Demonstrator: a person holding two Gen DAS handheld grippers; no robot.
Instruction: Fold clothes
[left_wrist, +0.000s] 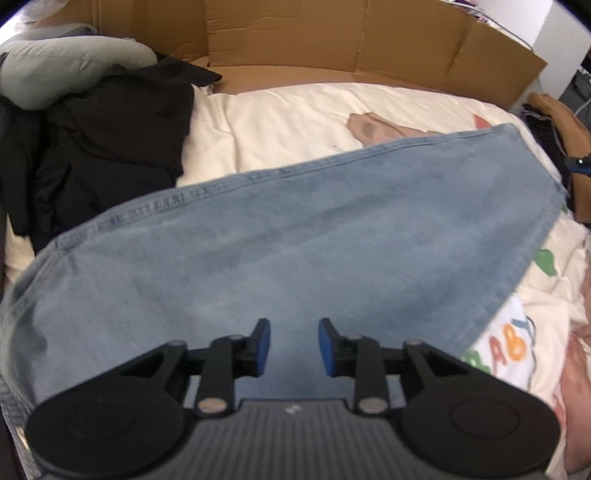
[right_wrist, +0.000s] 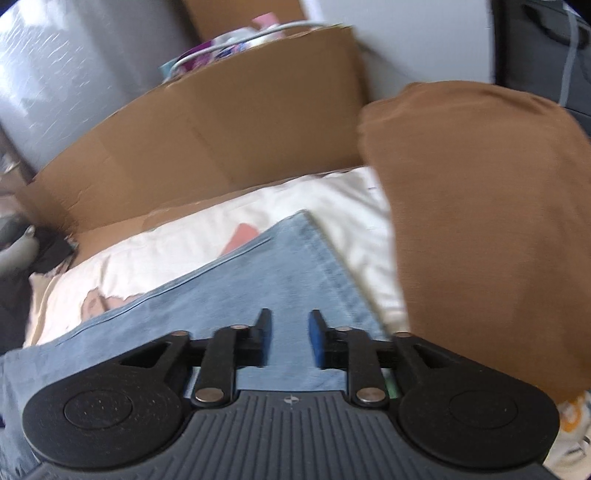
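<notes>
You are hovering both the left claw (left_wrist: 294, 347) and right claw (right_wrist: 290, 339) apart and empty over the jeans (left_wrist: 280, 243); the denim is looking heavy and floppy, so pinch a seamed edge.

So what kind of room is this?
Probably a bedroom: blue jeans lie on a cream printed bedsheet, with a pile of black clothes alongside and cardboard behind.

The jeans (left_wrist: 280, 236) lie across the bedspread (left_wrist: 280, 118); a pile of clothes (left_wrist: 110, 140) sits at their ten o'clock, cardboard (left_wrist: 314, 40) at twelve, seemingly a cushion (right_wrist: 480, 221) at three.
</notes>
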